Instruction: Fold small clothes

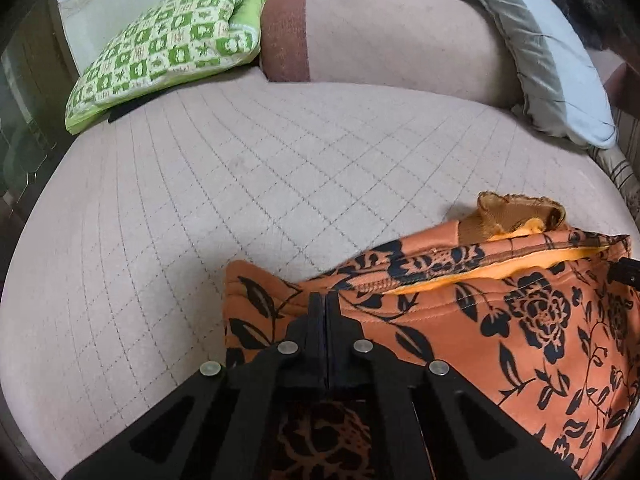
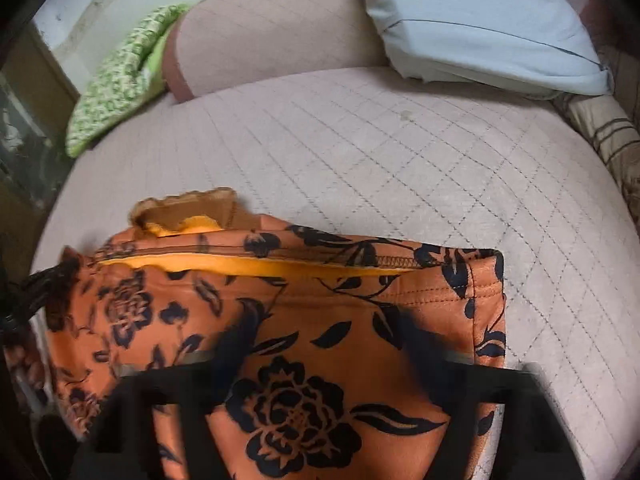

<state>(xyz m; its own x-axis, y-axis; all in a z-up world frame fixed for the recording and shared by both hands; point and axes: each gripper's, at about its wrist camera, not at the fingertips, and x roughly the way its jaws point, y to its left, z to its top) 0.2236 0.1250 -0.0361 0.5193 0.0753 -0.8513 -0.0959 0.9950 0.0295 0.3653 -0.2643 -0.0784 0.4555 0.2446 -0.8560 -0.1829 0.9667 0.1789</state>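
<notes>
One garment, orange floral, folded, at the near edge of the quilted seat. Left claw clenched over its left corner, likely pinning the fold; right claw released, straddling its right side.

left gripper: matte black, flat-sided fingers, angular link arms with cut-out slots
fasteners: four round silver pin heads sat on the link arms
right gripper: black too, badly blurred, probably the same build
</notes>
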